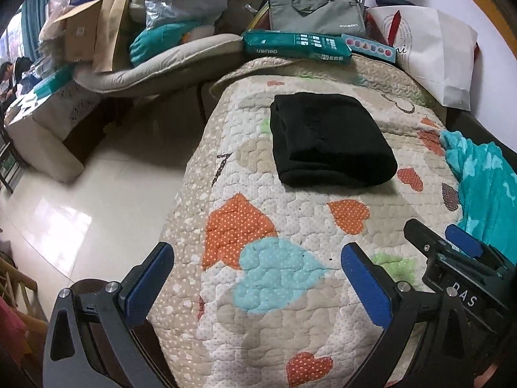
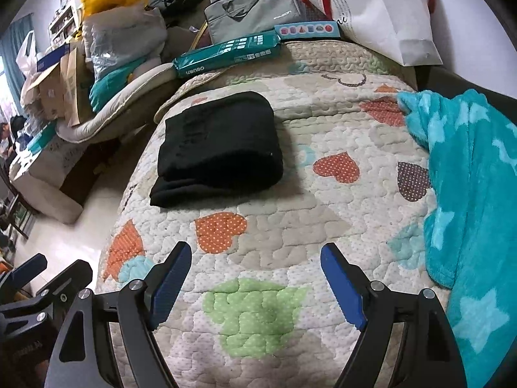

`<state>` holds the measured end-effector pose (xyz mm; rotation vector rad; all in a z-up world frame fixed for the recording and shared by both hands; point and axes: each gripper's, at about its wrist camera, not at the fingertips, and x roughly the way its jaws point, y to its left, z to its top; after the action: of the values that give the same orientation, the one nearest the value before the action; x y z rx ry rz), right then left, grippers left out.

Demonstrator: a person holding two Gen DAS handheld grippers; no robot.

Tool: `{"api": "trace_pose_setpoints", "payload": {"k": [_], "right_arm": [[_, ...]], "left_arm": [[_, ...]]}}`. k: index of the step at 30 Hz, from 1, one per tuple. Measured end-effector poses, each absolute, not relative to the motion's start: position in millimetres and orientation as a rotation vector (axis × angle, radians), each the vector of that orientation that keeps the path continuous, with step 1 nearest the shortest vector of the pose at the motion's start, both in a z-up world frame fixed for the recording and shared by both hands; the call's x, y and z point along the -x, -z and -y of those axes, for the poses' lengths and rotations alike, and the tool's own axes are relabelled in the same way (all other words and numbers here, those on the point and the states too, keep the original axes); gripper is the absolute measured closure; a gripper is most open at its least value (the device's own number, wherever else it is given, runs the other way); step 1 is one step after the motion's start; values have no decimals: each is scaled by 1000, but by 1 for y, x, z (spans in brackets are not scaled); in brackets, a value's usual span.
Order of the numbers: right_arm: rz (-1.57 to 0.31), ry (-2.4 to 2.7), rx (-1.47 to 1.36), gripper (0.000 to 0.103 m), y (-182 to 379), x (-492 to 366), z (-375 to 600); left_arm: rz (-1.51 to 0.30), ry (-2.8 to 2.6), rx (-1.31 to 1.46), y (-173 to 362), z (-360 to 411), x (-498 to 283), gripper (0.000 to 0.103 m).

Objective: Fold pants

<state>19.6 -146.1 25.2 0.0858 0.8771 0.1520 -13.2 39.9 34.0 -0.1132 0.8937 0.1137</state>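
The black pants [image 1: 331,140] lie folded into a compact, thick rectangle on the quilted bedspread [image 1: 290,291], toward its far left part, with the layered fold edges showing along the left and near sides in the right wrist view [image 2: 219,147]. Both tools are held back at the near end of the bed, well apart from the garment. The left hand-held gripper [image 1: 257,286] has its blue-padded fingers [image 1: 148,286] spread wide with nothing between them, hovering over the orange and light-blue hearts of the bedspread [image 2: 274,258]. The right hand-held gripper [image 2: 257,286] is likewise spread and empty, above a green patch; it also shows at the right edge of the left wrist view [image 1: 452,242], just beside the left one. A teal fleece blanket with pale stars [image 2: 468,210] is bunched along the right side of the bed. At the far end rest a green packet [image 2: 226,53], a grey laptop bag [image 2: 255,9] and a white paper bag [image 2: 387,16]. To the left, past the pale tiled floor [image 1: 80,210], cardboard boxes [image 1: 84,32] and bags are stacked.
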Motion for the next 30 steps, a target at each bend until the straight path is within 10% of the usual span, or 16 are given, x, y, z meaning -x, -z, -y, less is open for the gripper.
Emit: {"api": "trace_pose_setpoints", "payload": {"k": [30], "right_arm": [[-930, -168, 3, 14, -6, -20, 126]], "left_arm": [[-986, -103, 187, -6, -52, 1, 0]]}}
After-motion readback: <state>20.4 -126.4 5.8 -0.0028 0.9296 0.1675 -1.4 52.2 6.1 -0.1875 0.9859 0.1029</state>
